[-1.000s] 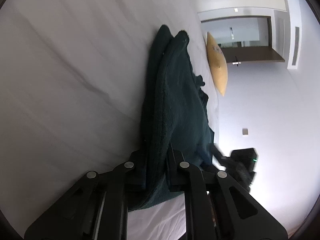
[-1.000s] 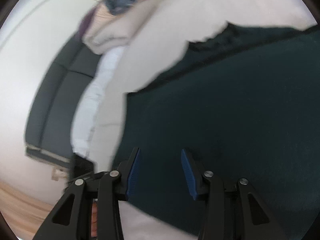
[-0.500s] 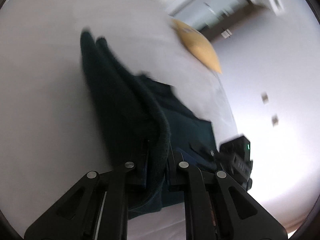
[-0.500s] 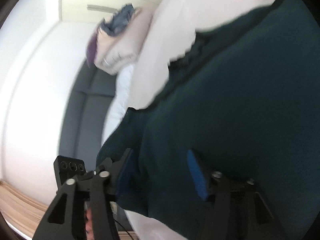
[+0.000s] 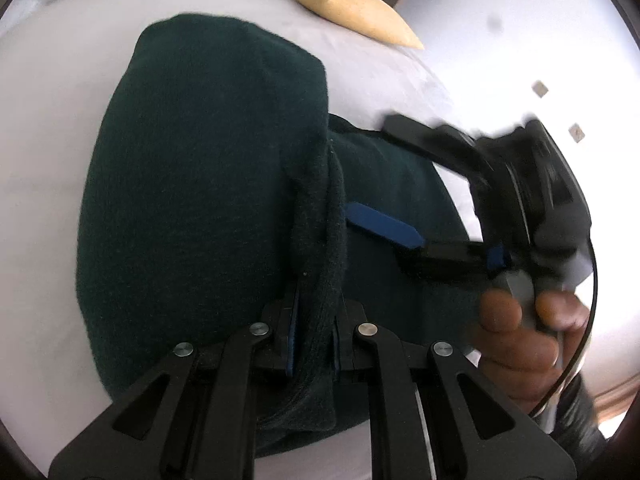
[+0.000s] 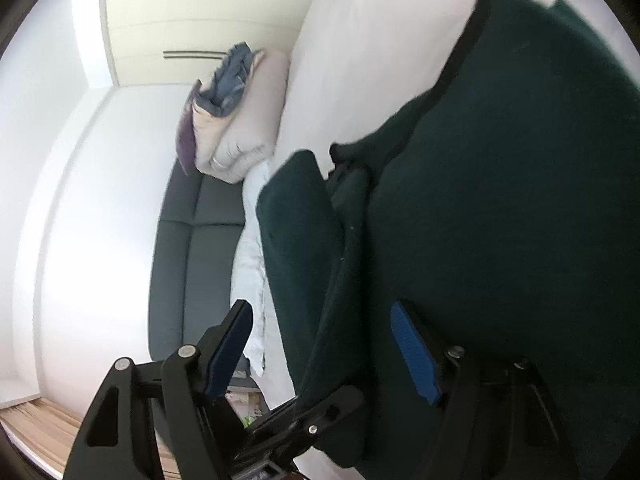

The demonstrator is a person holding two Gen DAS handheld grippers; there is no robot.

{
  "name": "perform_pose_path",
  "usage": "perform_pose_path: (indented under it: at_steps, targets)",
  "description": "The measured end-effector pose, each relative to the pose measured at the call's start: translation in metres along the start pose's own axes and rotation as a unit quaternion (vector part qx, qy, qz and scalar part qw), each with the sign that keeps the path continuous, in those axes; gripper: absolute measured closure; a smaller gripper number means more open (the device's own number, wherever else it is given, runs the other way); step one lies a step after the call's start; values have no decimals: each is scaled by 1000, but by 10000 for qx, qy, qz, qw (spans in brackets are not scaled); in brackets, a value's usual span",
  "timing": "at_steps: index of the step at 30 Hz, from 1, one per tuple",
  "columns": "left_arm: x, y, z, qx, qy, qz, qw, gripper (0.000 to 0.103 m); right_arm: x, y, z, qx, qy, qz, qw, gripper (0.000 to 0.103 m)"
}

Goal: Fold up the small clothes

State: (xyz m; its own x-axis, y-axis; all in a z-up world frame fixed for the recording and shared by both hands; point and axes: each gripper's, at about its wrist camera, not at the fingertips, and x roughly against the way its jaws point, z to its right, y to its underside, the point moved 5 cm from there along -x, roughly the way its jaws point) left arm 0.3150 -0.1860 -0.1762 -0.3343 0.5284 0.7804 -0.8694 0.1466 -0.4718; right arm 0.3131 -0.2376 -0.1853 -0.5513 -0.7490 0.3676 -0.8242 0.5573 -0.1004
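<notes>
Since the earlier frame, the fuzzy dark-green garment point(image 5: 192, 184) has been folded over; left tool point(image 5: 314, 344) clenched on its thick edge, right tool point(image 6: 324, 350) opening, apparently released

Bare white bed point(image 5: 48, 128) lies free left of the dark garment point(image 5: 192, 184); yellow pillow point(image 5: 352, 8) blocks its far edge.

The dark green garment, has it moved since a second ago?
Yes. The dark green garment has been swung over flat, its fold now nearer the yellow pillow in the left wrist view.
</notes>
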Motion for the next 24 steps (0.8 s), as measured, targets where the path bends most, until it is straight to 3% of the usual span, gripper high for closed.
perform_pose_path:
  at_steps: [4, 6, 11, 16, 24]
  targets:
    - [3, 7, 11, -237, -235, 1, 9994, 92, -23, -10, -6, -13, 224, -94, 9997, 30]
    - [4, 10, 16, -349, -321, 15, 9989, 92, -30, -15, -11, 107, 450, -107, 9989, 36]
    - [8, 11, 18, -345, -295, 67, 9989, 92, -44, -31, -8, 249, 905, -194, 9954, 68]
    - [13, 7, 10, -373, -222, 26, 9991, 92, -37, -31, 5, 138, 887, -55, 9959, 87]
    - [10, -8, 37, -638, 134, -2, 9979, 92, 10, -41, -1, 611, 1249, 188, 9901, 89]
